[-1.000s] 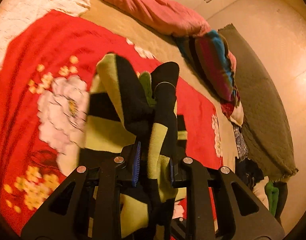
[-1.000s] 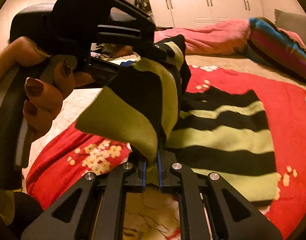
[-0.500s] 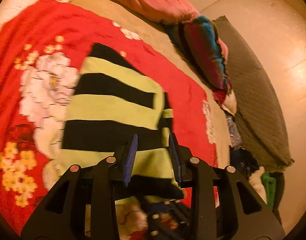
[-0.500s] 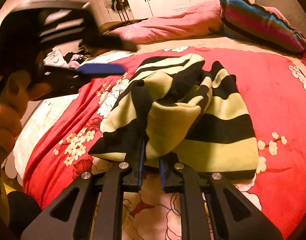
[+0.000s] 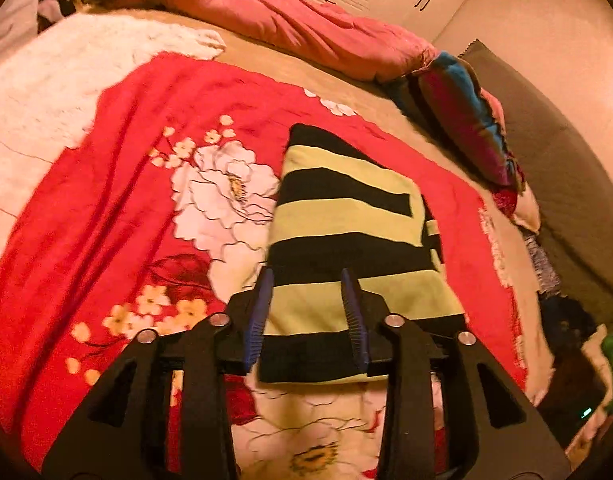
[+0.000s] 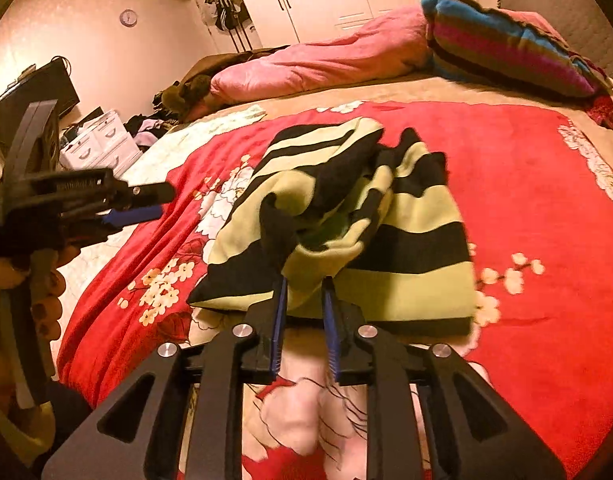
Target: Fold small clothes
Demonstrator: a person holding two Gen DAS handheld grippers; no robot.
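Observation:
A small black and yellow-green striped sweater (image 5: 346, 224) lies on a red flowered blanket (image 5: 118, 200) on the bed. In the left wrist view it looks folded flat. My left gripper (image 5: 306, 280) is open and empty, hovering over the sweater's near edge. It also shows in the right wrist view (image 6: 146, 204), at the left, held off the garment. My right gripper (image 6: 304, 284) has its jaws partly apart at the sweater's (image 6: 346, 216) near edge, with a bunched fold of it lying between the fingertips.
A pink duvet (image 5: 298, 28) and a striped multicolour pillow (image 5: 466, 120) lie at the far side of the bed. A white fuzzy blanket (image 5: 46, 80) covers the left part. Clothes and white drawers (image 6: 102, 140) stand on the floor at left.
My left gripper let go of the sweater, opened and drew back. My right gripper lowered its bunched part onto the bed and its jaws have widened.

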